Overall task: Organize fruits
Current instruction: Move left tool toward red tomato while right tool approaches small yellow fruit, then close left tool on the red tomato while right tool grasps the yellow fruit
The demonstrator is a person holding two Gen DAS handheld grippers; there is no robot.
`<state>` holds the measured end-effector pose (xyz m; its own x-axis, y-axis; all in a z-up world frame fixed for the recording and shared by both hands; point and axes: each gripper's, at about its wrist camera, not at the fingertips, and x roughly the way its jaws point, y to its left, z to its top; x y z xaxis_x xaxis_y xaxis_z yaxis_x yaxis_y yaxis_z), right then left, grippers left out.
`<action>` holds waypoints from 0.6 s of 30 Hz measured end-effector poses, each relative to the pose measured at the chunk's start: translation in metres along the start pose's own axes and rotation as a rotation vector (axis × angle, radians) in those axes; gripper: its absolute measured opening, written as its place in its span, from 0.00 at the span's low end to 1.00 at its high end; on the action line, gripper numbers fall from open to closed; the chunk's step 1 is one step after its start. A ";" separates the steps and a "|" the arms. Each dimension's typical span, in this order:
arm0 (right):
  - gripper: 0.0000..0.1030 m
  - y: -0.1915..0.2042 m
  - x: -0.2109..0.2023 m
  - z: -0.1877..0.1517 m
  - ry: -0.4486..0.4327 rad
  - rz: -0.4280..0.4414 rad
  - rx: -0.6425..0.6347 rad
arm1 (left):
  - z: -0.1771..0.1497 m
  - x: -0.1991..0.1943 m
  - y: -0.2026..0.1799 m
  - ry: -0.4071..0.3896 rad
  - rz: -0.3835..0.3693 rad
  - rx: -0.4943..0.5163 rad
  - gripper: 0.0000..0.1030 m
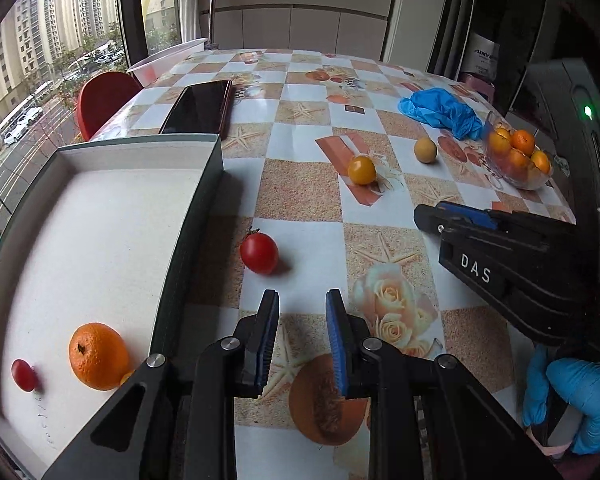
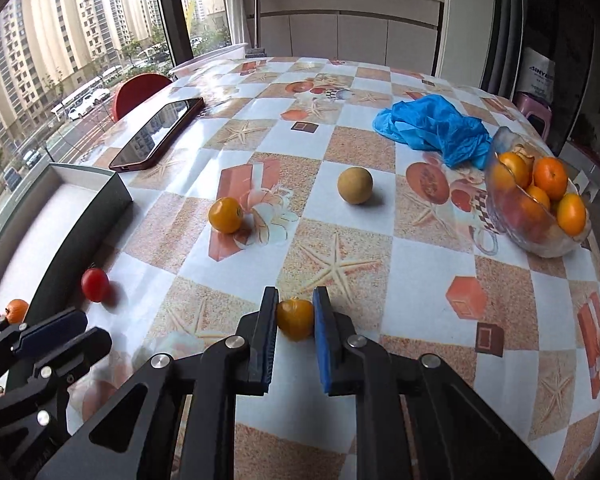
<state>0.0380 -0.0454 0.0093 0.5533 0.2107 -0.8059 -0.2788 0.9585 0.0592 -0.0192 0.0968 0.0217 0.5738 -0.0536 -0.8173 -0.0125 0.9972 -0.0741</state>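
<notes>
A grey box (image 1: 188,216) with a white floor holds an orange (image 1: 98,356) and a small red tomato (image 1: 23,375). My left gripper (image 1: 302,300) is open and empty above the table beside the box, just short of a loose red tomato (image 1: 259,253). My right gripper (image 2: 296,296) is shut on a small yellow-orange tomato (image 2: 295,318) close over the table. Another yellow tomato (image 2: 225,215) and a tan round fruit (image 2: 355,185) lie further out. The box (image 2: 80,216) and red tomato (image 2: 95,285) also show in the right wrist view.
A glass bowl (image 2: 540,240) of oranges stands at the right edge. A crumpled blue glove (image 2: 432,128) lies behind it. A phone (image 2: 158,134) lies far left behind the box. A red chair (image 2: 140,88) and a white tub (image 1: 168,60) are past the table edge.
</notes>
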 end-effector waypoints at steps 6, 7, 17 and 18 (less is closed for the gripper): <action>0.18 -0.033 -0.025 -0.028 -0.001 0.033 0.103 | 0.011 0.012 0.000 -0.008 0.020 0.017 0.25; 0.18 -0.035 -0.029 -0.032 -0.003 0.035 0.114 | 0.013 0.014 -0.002 -0.013 0.003 0.019 0.25; 0.18 -0.056 -0.056 -0.073 -0.032 0.042 0.188 | 0.019 0.022 0.003 0.007 -0.063 -0.043 0.25; 0.18 -0.058 -0.057 -0.076 -0.038 0.049 0.201 | 0.017 0.017 0.005 -0.002 -0.059 -0.050 0.25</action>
<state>-0.0372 -0.1278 0.0066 0.5732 0.2612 -0.7767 -0.1458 0.9652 0.2170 0.0043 0.1020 0.0169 0.5764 -0.1116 -0.8095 -0.0198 0.9884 -0.1504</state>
